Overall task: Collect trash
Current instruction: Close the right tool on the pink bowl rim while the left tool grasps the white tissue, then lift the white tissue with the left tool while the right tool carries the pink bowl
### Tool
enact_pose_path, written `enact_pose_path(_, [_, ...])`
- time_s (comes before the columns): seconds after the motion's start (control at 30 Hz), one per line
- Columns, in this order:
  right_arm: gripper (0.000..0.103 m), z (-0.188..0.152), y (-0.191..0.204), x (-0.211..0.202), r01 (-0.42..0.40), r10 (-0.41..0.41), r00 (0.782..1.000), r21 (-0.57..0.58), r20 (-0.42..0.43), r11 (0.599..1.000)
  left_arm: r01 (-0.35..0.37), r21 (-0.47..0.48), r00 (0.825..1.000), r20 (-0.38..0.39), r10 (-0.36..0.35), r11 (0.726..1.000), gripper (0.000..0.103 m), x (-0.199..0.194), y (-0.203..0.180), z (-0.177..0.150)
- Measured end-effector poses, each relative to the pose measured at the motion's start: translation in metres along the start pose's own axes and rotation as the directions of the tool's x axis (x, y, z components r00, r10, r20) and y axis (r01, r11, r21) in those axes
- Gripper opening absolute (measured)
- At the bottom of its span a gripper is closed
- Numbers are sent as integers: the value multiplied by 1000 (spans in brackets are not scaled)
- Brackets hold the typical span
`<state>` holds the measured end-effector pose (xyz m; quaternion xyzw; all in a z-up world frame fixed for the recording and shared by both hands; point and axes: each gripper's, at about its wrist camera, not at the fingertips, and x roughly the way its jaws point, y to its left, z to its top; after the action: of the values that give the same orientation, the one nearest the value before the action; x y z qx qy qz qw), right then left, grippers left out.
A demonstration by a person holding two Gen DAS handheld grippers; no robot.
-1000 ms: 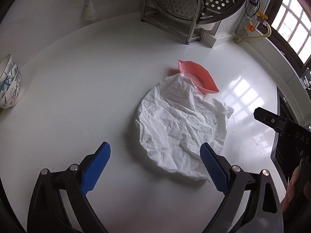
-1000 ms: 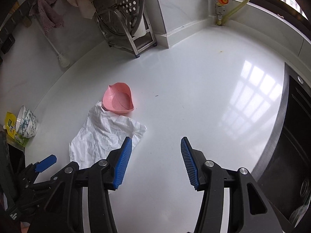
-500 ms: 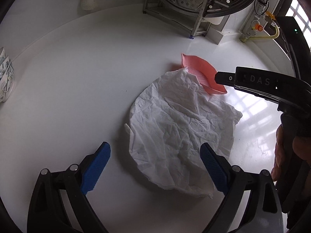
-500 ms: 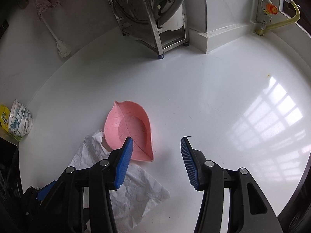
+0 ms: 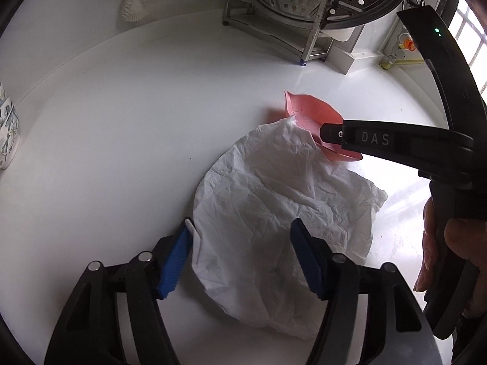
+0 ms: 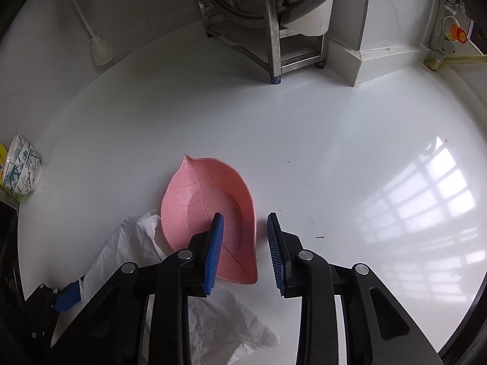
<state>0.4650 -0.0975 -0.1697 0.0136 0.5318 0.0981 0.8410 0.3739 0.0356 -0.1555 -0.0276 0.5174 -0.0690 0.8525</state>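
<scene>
Two views serve us. From the left wrist, our left gripper (image 5: 240, 255) is closing around the near edge of the crumpled paper (image 5: 283, 210) on the white counter (image 5: 121, 140) (light, limp, best pinched at a fold), pads seemingly not yet pressing. From the right wrist, our right gripper (image 6: 245, 254) closes astride the rim of the stiff pink dish (image 6: 210, 213) overlapping the paper's far corner; the steel rack (image 6: 274, 30) stands well apart.

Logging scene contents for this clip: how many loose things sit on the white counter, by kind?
Crumpled white paper: 1
Pink leaf-shaped dish: 1
Patterned bowls, stacked at the counter's edge: the stack is too small to count
Metal rack: 1
Total: 3, plus the bowl stack
</scene>
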Motion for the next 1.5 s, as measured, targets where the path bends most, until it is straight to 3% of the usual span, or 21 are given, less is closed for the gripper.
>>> enact_pose_path(0.1, [8,2,1,1,-6,6,1000,3,-4,1000,-6,9,1000,-2,6,1000,25,0,0,3])
enact_pose_path(0.13, [6,1,1,0,-8,8,1000,8,-2,1000,2,8,1000,-8,-2,1000,10,1,1,4])
enact_pose_path(0.2, [5,0,-1,-2,-12,12,1000,21,4,1000,17,7,1000,-17,-17,1000,7,0,3,4])
enact_pose_path(0.5, [3,-16,-22,-24,-3,-2,1000,140,30,990,70,31,997,-18,-69,997,4,-17,21,5])
enact_pose_path(0.9, [3,-74,-32,-72,-6,-10,998,248,64,969,112,156,993,12,-115,981,4,-66,21,-17])
enact_pose_path(1.23, [3,-136,-32,-119,-12,-17,996,315,89,949,155,233,987,4,-160,960,4,-99,11,-49])
enact_pose_path(1.5, [3,-208,-37,-158,-9,-33,994,369,106,929,178,303,982,2,-188,936,4,-128,-20,-83])
